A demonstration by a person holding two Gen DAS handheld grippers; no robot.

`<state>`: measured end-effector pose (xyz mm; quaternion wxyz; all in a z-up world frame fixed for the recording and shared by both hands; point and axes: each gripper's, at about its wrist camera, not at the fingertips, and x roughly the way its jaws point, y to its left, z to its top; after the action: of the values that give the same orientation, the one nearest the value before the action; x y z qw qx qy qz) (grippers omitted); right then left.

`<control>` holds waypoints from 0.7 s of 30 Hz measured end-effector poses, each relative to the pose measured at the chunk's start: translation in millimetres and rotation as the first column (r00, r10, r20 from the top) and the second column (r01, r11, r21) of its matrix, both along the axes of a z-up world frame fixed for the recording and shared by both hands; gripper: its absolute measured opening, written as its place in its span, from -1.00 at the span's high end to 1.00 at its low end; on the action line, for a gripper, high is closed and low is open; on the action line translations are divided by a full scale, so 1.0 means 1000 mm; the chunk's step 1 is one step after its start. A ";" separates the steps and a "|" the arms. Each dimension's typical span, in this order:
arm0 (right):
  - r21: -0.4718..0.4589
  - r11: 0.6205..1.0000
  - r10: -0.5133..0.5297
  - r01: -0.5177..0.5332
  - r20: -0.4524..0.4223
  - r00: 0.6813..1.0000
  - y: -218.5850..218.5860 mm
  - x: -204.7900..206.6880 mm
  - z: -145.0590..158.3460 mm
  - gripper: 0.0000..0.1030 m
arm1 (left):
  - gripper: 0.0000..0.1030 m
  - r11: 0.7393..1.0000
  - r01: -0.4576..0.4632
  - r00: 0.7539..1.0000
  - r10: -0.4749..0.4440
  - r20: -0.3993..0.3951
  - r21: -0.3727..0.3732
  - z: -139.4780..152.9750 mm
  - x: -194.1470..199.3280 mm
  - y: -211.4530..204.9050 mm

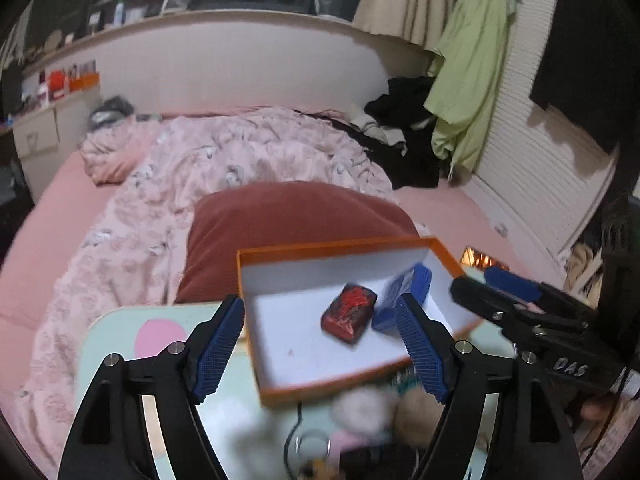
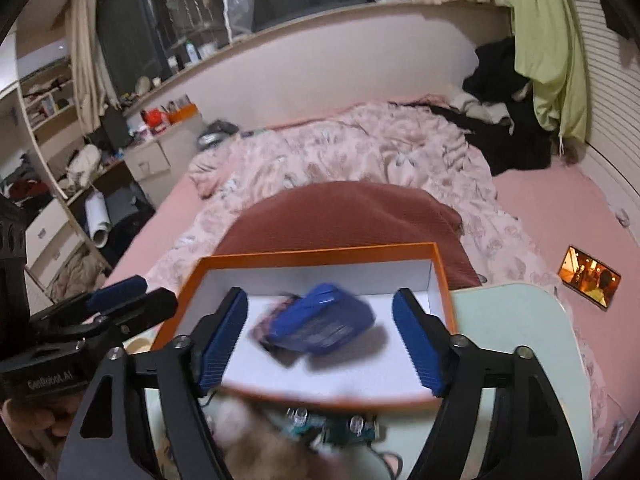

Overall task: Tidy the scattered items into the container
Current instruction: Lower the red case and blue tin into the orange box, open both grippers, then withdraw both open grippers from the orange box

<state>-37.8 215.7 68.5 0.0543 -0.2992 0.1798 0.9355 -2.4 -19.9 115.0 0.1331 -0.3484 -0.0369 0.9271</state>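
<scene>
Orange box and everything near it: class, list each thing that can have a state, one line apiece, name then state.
orange box: lidless, on the small table
red block: lying inside the box
blue case: inside the box, lying partly over the red block
left claw: open, empty
right claw: open, empty
fluffy items: outside the box, on the table
phone: screen lit, on the bed

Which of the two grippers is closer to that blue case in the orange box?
Right. The right gripper hangs open directly over the blue case; the left gripper sits farther left, the case near its right finger.
</scene>
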 end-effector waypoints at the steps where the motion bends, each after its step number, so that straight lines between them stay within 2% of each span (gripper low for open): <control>1: -0.010 1.000 0.007 -0.008 -0.010 1.000 -0.003 0.013 0.001 -0.56 | -0.60 1.000 0.007 1.000 -0.007 0.004 -0.009 -0.001 0.010 0.000; 6: -0.011 0.999 0.051 -0.051 -0.008 0.999 -0.020 0.062 -0.004 -0.57 | -0.71 0.998 0.070 0.997 -0.070 0.028 -0.004 -0.017 0.073 0.000; 8: 0.025 0.998 0.051 -0.051 0.011 0.999 -0.027 0.084 -0.012 -0.57 | -0.73 0.998 0.070 0.997 -0.070 0.042 -0.001 -0.030 0.096 0.000; 11: 0.055 0.998 0.032 -0.035 0.051 0.998 -0.033 0.110 -0.031 -0.58 | -0.74 0.998 0.045 0.997 -0.042 0.064 -0.047 -0.051 0.119 0.003; 18: 0.042 0.999 0.023 -0.031 0.186 0.982 -0.038 0.125 -0.074 -0.58 | -0.75 0.996 0.019 0.987 -0.004 0.160 -0.089 -0.089 0.126 0.006; 19: 0.044 0.999 0.022 -0.031 0.204 0.979 -0.039 0.123 -0.078 -0.58 | -0.85 0.994 0.004 0.982 0.017 0.187 -0.110 -0.096 0.123 0.006; 20: 0.063 0.998 0.017 -0.032 0.221 0.975 -0.041 0.121 -0.083 -0.63 | -0.96 0.986 -0.017 0.981 0.049 0.188 -0.165 -0.102 0.122 0.009; 21: 0.099 0.995 0.006 -0.030 0.238 0.971 -0.044 0.118 -0.086 -0.74 | -1.00 0.979 -0.033 0.984 0.067 0.162 -0.203 -0.104 0.123 0.011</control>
<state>80.1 171.9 -17.4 0.0820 -0.4076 0.1213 0.9014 120.8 -9.2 10.7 0.0704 -0.4360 0.0362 0.8965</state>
